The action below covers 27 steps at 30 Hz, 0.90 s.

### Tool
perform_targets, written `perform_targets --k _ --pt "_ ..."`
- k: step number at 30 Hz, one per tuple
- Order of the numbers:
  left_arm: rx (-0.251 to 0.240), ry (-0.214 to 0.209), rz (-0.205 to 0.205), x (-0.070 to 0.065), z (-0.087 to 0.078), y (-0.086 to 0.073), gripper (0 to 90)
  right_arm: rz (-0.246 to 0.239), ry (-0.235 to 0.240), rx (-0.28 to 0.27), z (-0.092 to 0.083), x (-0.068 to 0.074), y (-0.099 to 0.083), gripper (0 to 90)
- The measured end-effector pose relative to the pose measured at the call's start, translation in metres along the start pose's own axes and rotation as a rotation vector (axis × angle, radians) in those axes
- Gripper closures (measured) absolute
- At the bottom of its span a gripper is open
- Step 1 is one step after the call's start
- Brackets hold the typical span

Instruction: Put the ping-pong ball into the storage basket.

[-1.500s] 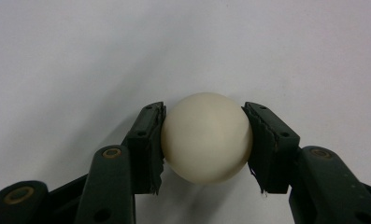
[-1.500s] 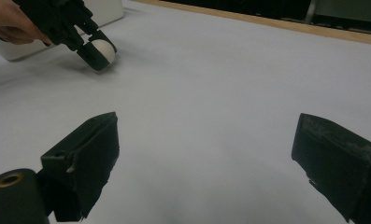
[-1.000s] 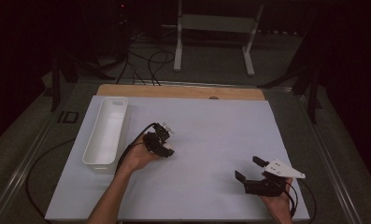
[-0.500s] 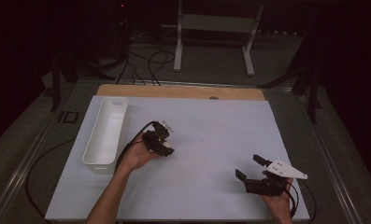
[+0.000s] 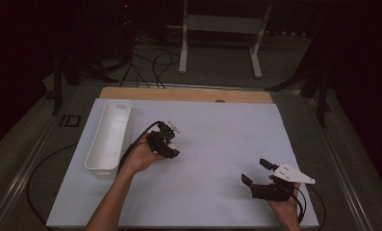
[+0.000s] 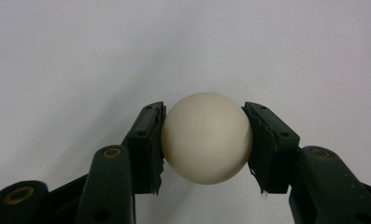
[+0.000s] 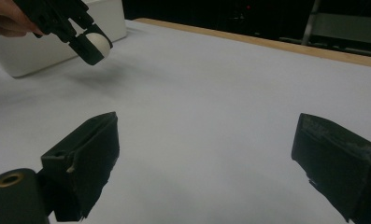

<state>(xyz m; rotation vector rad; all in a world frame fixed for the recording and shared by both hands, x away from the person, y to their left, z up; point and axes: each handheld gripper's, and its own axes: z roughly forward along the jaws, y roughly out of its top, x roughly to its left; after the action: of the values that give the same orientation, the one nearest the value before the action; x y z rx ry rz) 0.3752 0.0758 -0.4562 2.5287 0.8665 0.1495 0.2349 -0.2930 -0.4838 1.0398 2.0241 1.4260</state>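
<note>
A cream-white ball (image 6: 206,137) sits squeezed between the two black pads of my left gripper (image 6: 204,108), above the white table sheet. In the high view the left gripper (image 5: 168,143) is left of the table's middle, just right of the white tray, with the ball (image 5: 171,143) at its tip. The right gripper view shows that ball (image 7: 98,43) held a little above the sheet, with a shadow beneath it. My right gripper (image 5: 256,171) rests near the front right corner, its jaws wide apart. Nothing lies between the right gripper's (image 7: 209,123) pads.
A long white tray (image 5: 93,144) lies along the left side of the sheet (image 5: 217,125); its wall (image 7: 29,53) is just behind the held ball. A wooden strip (image 5: 188,95) marks the far edge. Cables and a metal stand (image 5: 184,48) are on the floor beyond.
</note>
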Motion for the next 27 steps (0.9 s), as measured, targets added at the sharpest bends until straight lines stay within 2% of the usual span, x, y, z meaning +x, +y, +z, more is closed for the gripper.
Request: perform_targets --k 9,27 --pt "0.002 -0.001 0.008 -0.0028 -0.002 0.0033 51.1 0.016 -0.007 -0.015 -0.0036 -0.0003 0.0004 7.3" --pt "0.023 -0.007 0.018 -0.0036 -0.0077 0.0085 51.1 0.013 -0.002 -0.01 -0.003 0.0006 -0.0009 7.3"
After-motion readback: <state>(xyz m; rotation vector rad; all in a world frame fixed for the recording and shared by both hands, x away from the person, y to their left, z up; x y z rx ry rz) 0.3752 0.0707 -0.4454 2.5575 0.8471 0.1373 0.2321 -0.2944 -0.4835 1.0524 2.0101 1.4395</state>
